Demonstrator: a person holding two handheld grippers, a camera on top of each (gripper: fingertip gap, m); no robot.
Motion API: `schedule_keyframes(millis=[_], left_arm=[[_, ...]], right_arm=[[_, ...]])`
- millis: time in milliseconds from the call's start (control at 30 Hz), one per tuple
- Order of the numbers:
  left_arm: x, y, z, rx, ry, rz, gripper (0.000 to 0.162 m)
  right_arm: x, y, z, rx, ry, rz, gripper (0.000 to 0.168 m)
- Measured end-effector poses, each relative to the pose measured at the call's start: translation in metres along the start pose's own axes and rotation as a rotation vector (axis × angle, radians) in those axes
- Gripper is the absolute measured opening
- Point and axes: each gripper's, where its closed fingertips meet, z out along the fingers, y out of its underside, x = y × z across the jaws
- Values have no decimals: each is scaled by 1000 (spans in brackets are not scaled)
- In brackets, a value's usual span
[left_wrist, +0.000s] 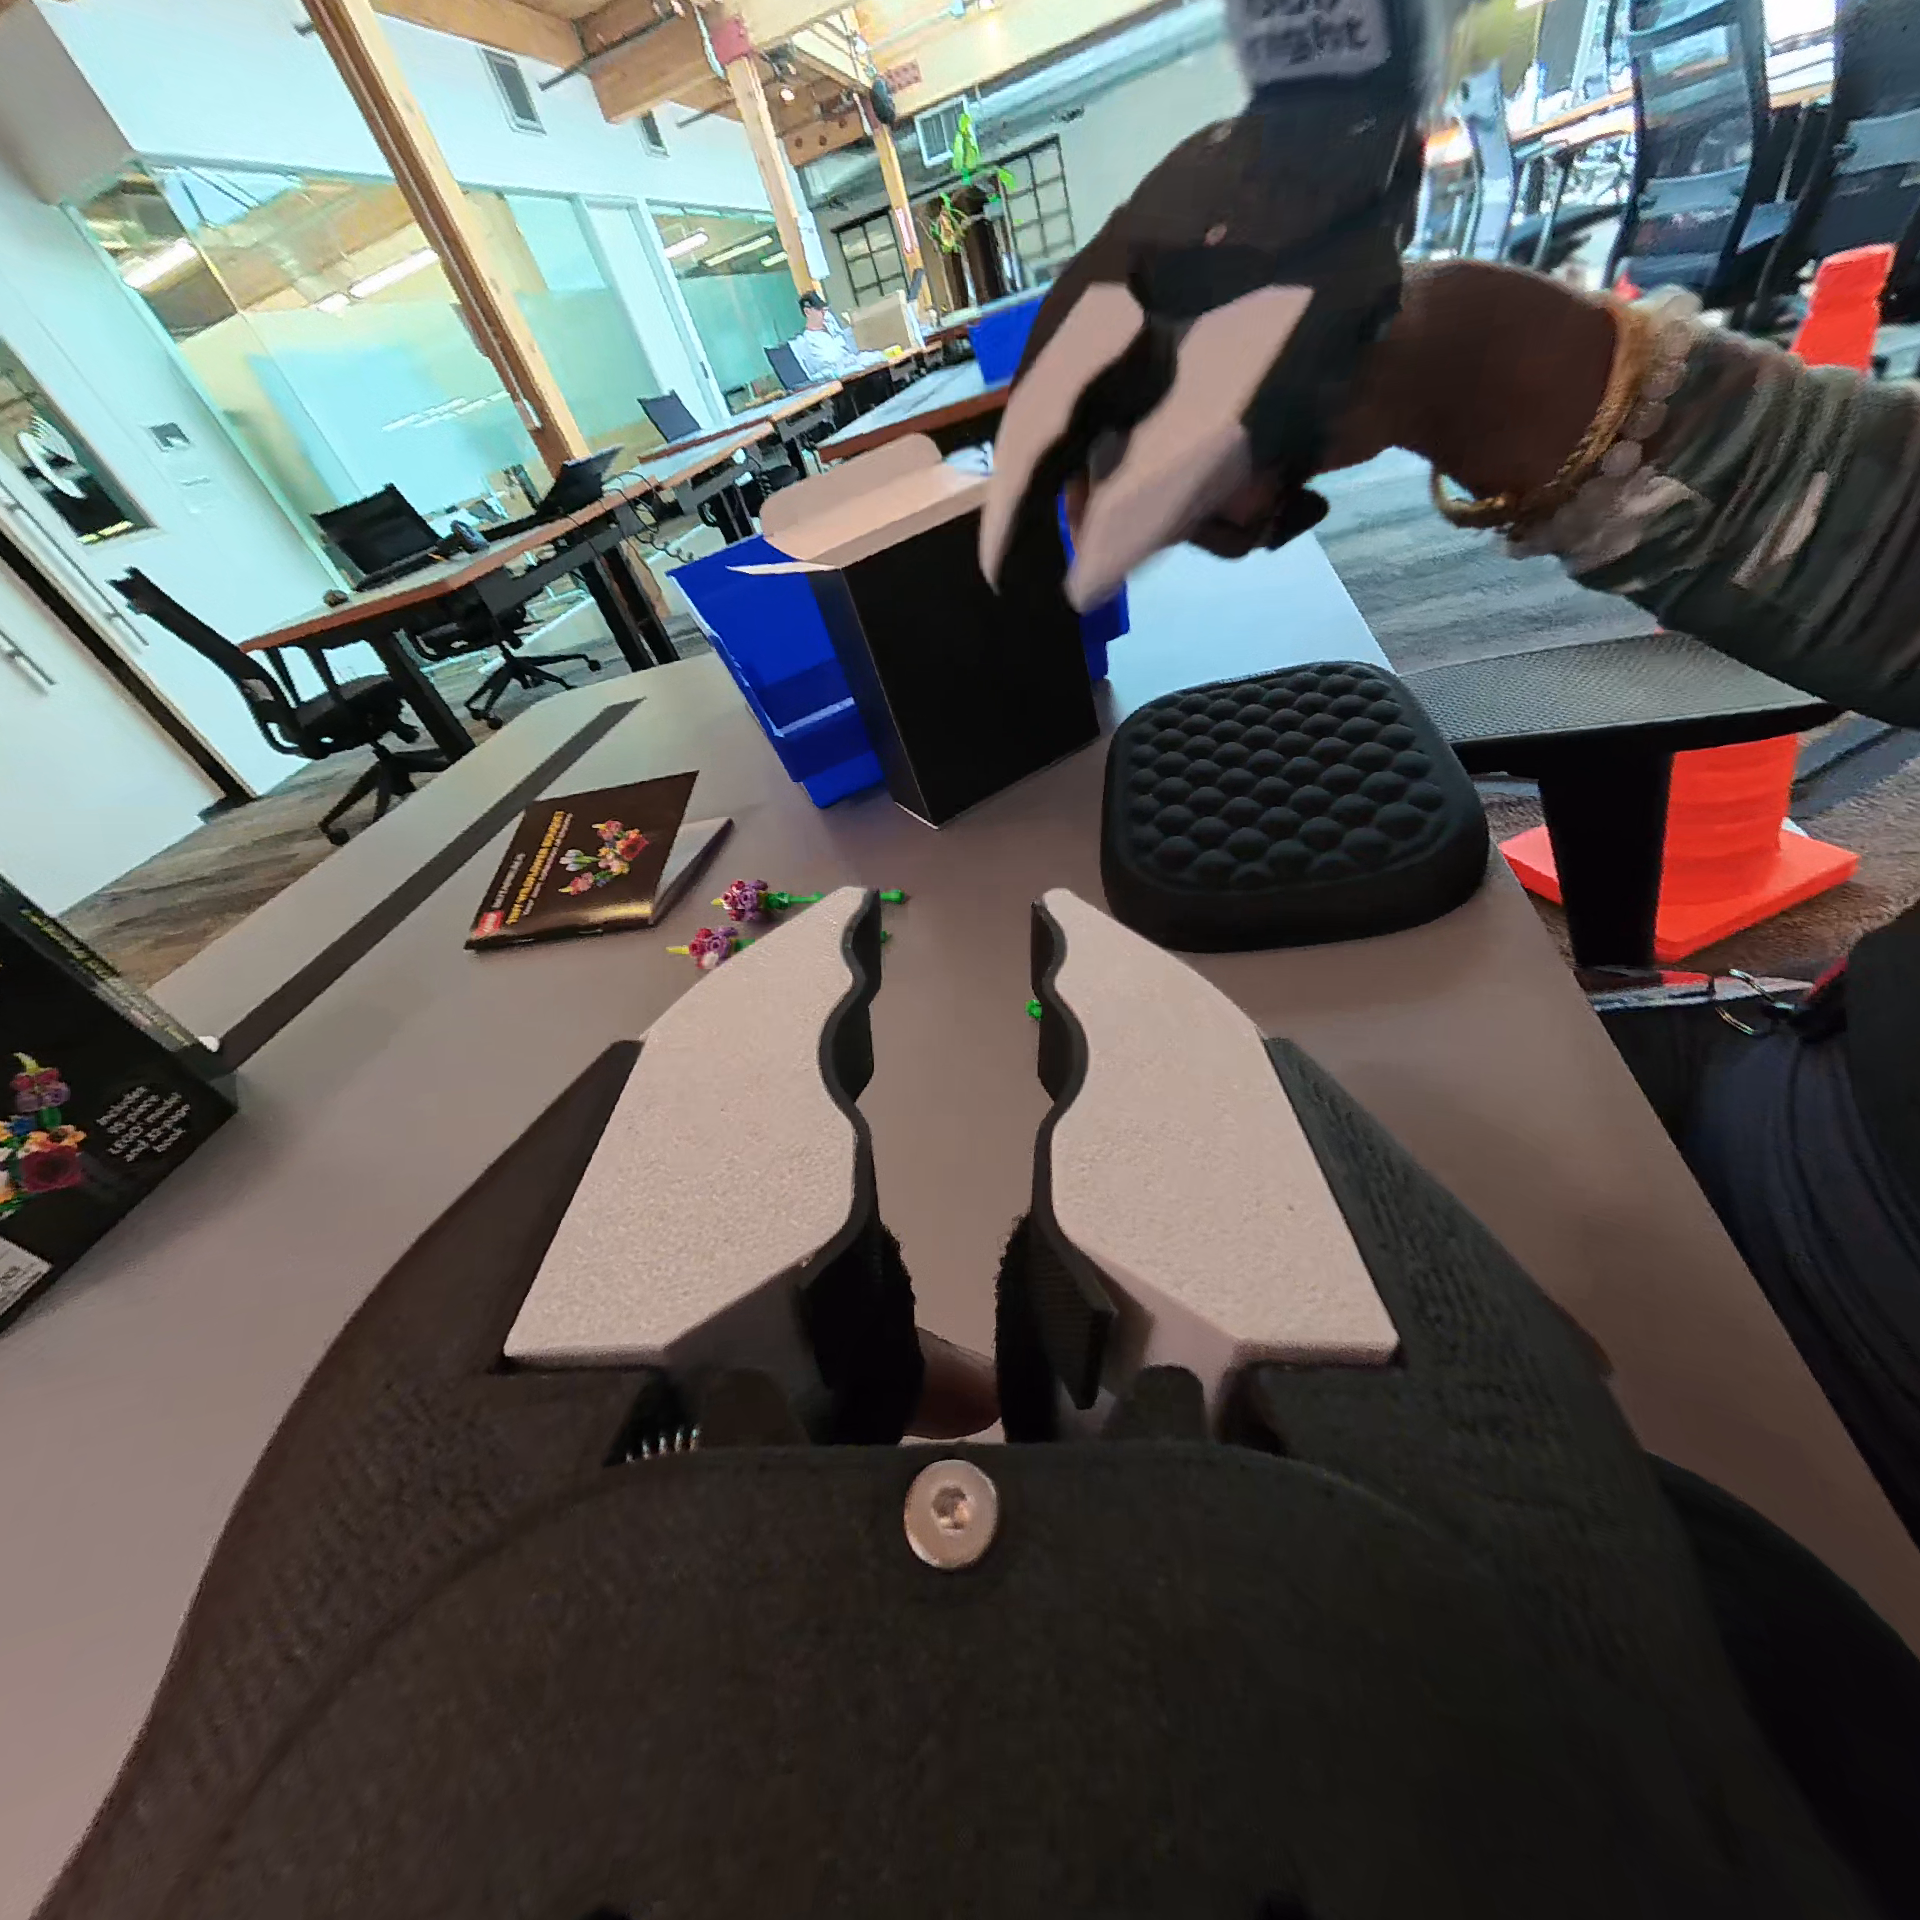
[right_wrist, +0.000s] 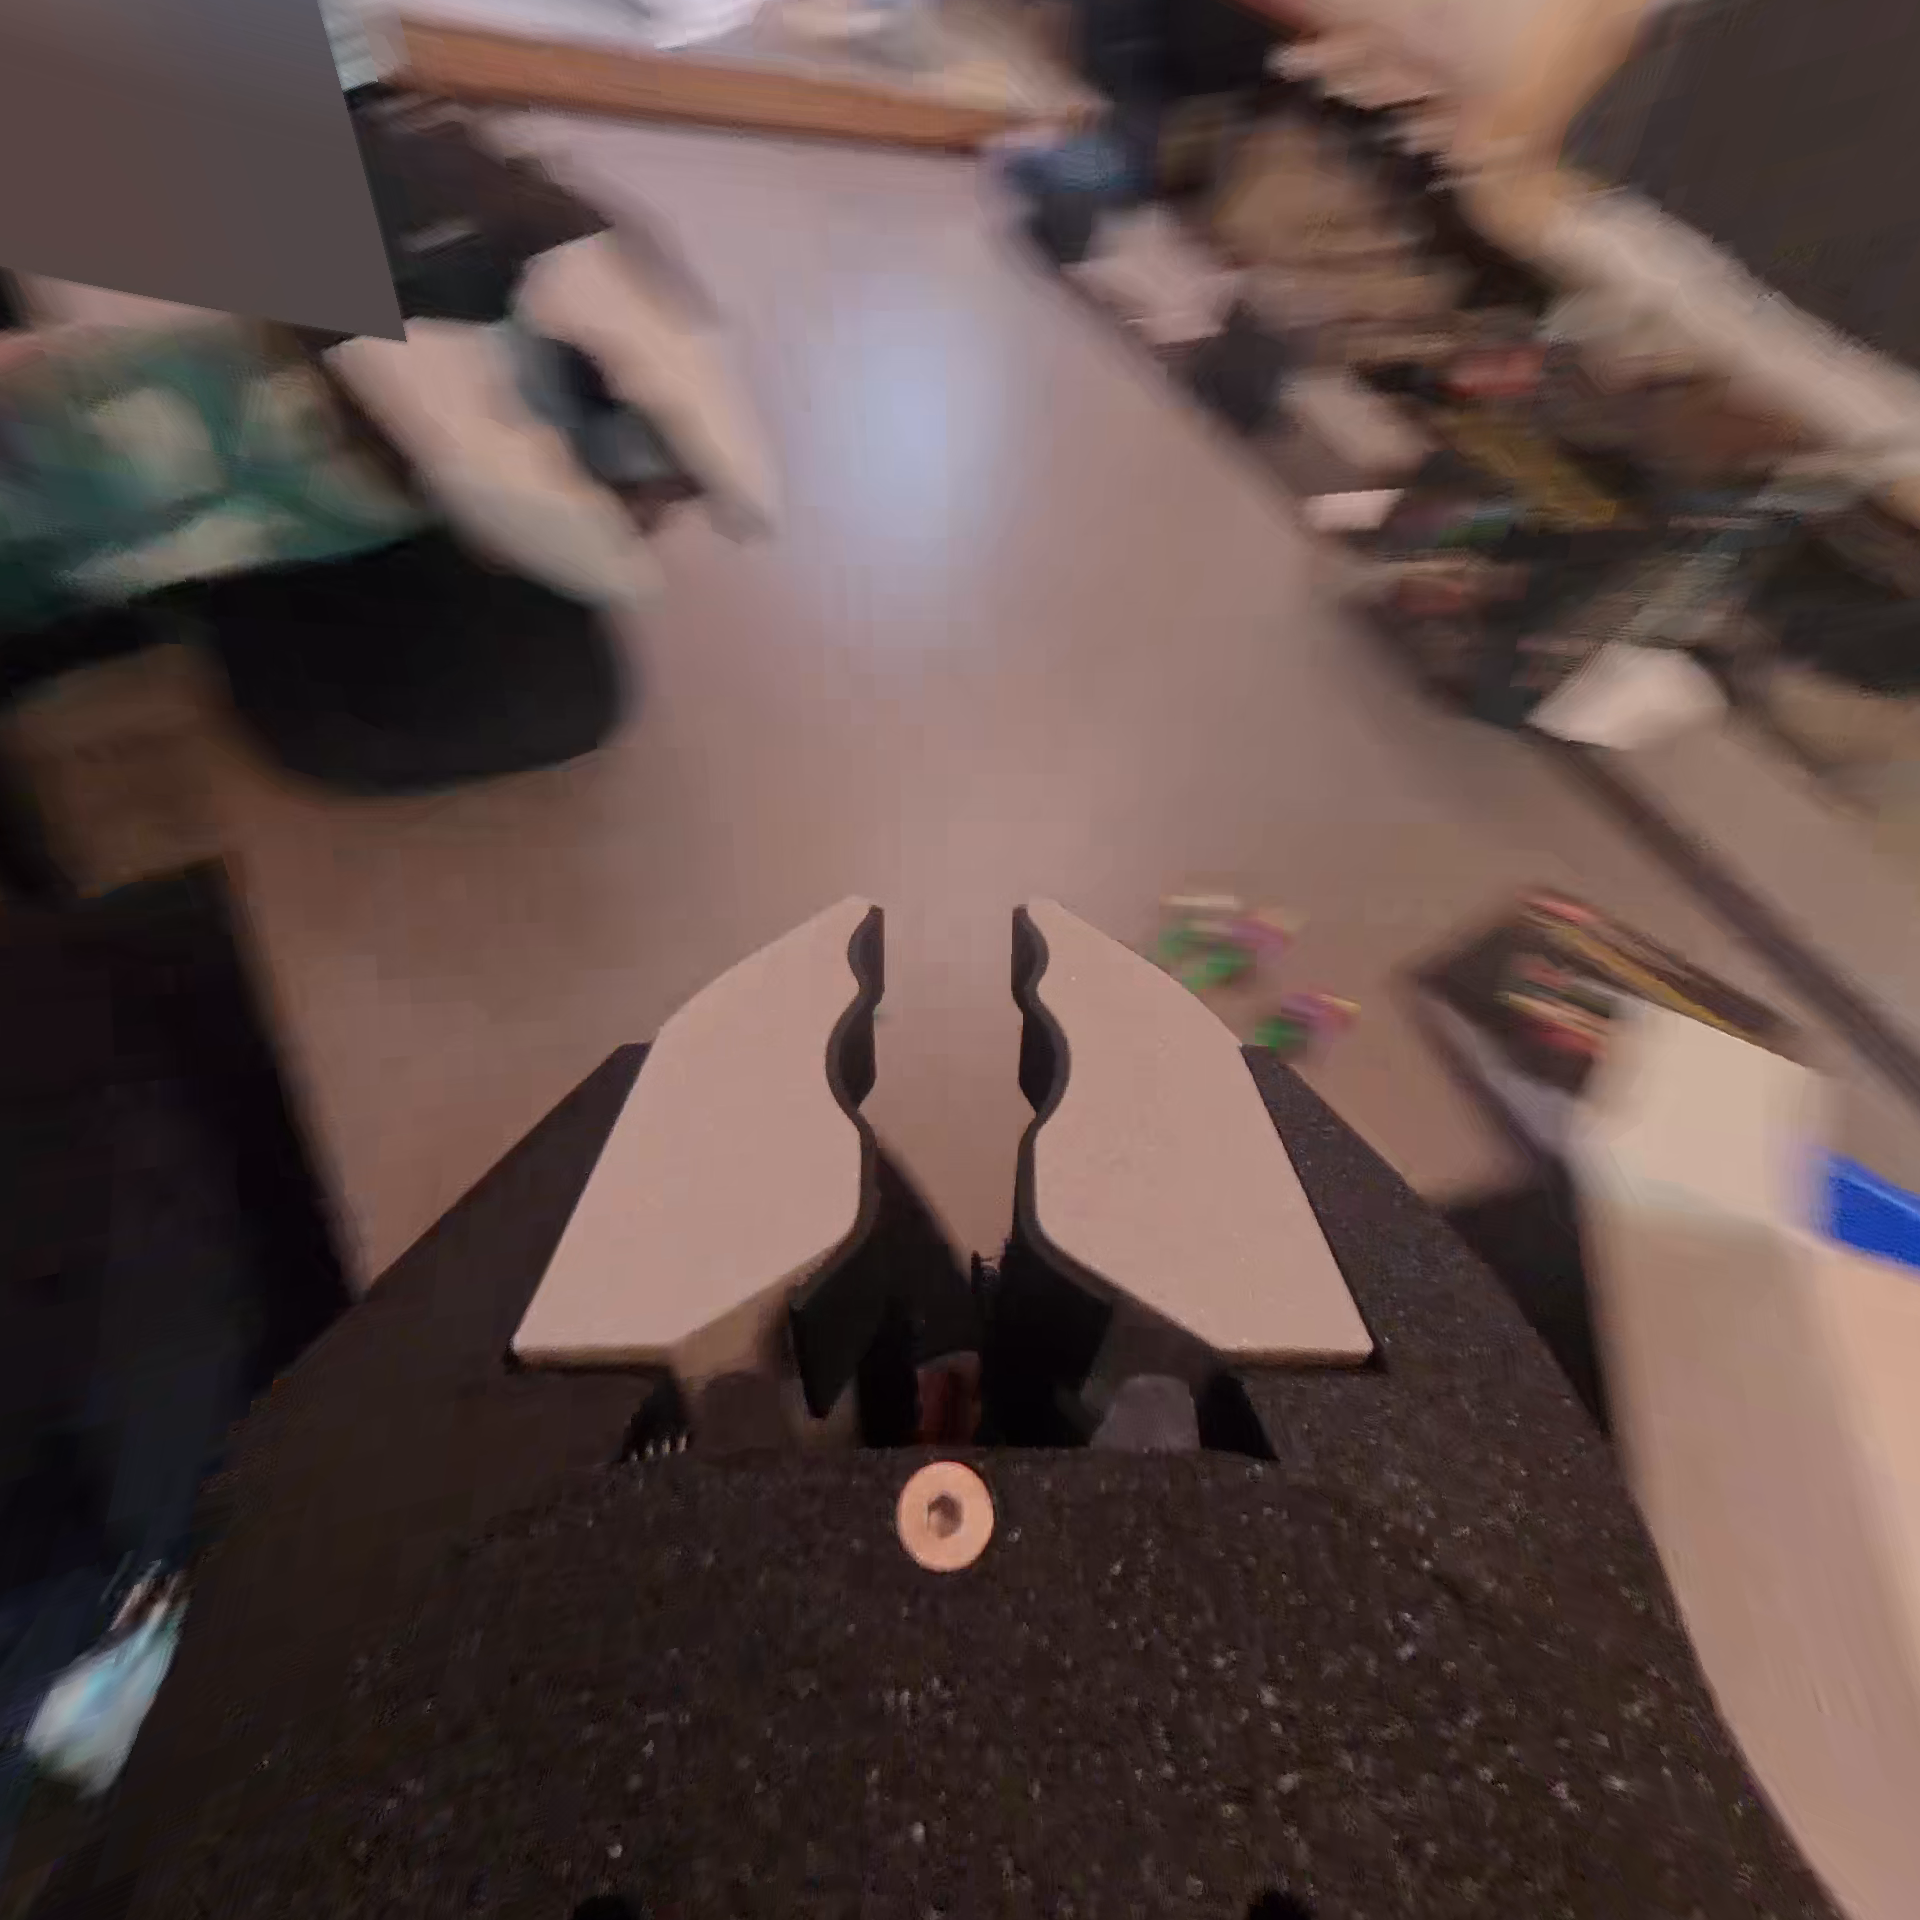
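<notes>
My left gripper (left_wrist: 956, 909) is open and empty, low over the grey table (left_wrist: 935, 1091). Just past its fingertips lie small toy flowers with purple heads and green stems (left_wrist: 743, 914). My right gripper (left_wrist: 1039, 582) shows farther off in the left wrist view, open, its fingertips at the top of an open black box (left_wrist: 966, 686) with a pale flap. In its own blurred view the right gripper (right_wrist: 948, 920) is open and empty over the table, with the toy flowers (right_wrist: 1226, 945) to its right.
A blue bin (left_wrist: 769, 665) stands behind the black box. A black dimpled cushion (left_wrist: 1288, 800) lies at the right. A black booklet (left_wrist: 597, 862) and a black printed box (left_wrist: 73, 1132) are at the left. Orange cones (left_wrist: 1714, 821) stand on the floor beyond the table's right edge. Tip to tip, the grippers are about 12 centimeters apart.
</notes>
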Motion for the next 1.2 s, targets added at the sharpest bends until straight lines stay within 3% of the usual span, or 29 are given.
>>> schedule_keyframes(millis=[67,267,533,600,700,767,867,1000,1200], left_arm=[[3,3,2,-21,15,6,27],[5,5,3,-32,30,8,27],[6,7,3,-42,42,2,27],[5,5,2,-30,38,-11,29],[-1,-3,-1,24,20,-81,31],[-8,-10,-3,74,-1,-175,32],[-21,-18,-3,146,-20,-405,33],[-18,-15,12,185,86,-745,28],[-6,-23,15,220,176,-754,14]], right_arm=[[-24,20,21,-67,-194,-81,24],[-28,58,66,-224,-387,-33,23],[-25,84,85,-361,-394,-95,23],[-31,80,85,-335,-430,-75,11],[-31,79,86,-326,-411,-93,10],[-26,69,88,-262,-344,-129,10],[-16,26,85,-51,-139,-275,10],[-16,-33,68,169,112,-469,10],[-33,-58,64,219,181,-577,10]])
